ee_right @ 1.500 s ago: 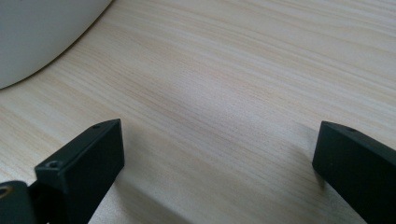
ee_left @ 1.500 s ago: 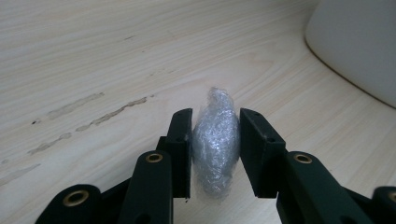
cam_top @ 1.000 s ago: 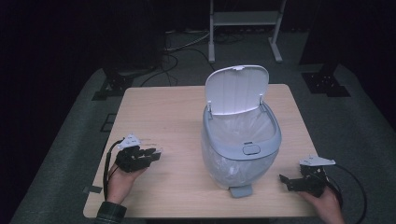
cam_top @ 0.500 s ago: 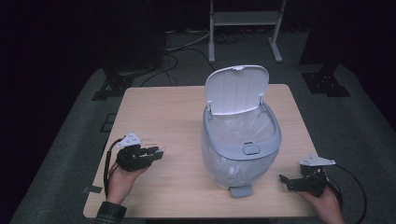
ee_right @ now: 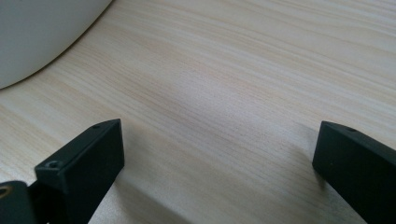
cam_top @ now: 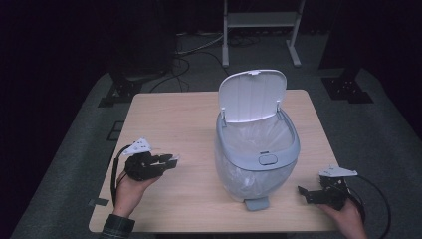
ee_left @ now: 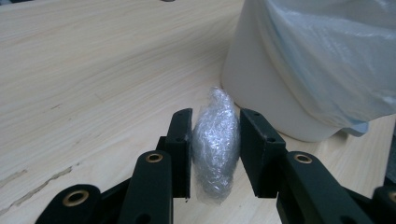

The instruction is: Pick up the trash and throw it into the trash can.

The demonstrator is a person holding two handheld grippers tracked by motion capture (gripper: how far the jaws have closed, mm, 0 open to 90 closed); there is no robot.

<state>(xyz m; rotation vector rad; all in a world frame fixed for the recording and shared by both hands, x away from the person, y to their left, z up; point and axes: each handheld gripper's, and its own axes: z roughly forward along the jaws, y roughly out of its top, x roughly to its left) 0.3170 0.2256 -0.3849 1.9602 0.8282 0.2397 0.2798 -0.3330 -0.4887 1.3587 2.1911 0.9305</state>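
Left gripper (cam_top: 171, 160) nudged binward, lined bin (cam_top: 256, 149) open

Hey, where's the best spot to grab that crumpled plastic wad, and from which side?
Grip the plastic wad across its narrow middle, coming in level from the left side of the table. It stands tall and slim, so the left tool pinching its two flat sides spans it easily. The bin sits close behind.

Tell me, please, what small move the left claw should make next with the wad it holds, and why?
Probably lift the left claw and carry it toward the bin's open top. Its jaws are shut on a crumpled plastic wad low over the table, beside the bin's wall. The lid stands open over the bag-lined bin, so the wad must clear the rim first.
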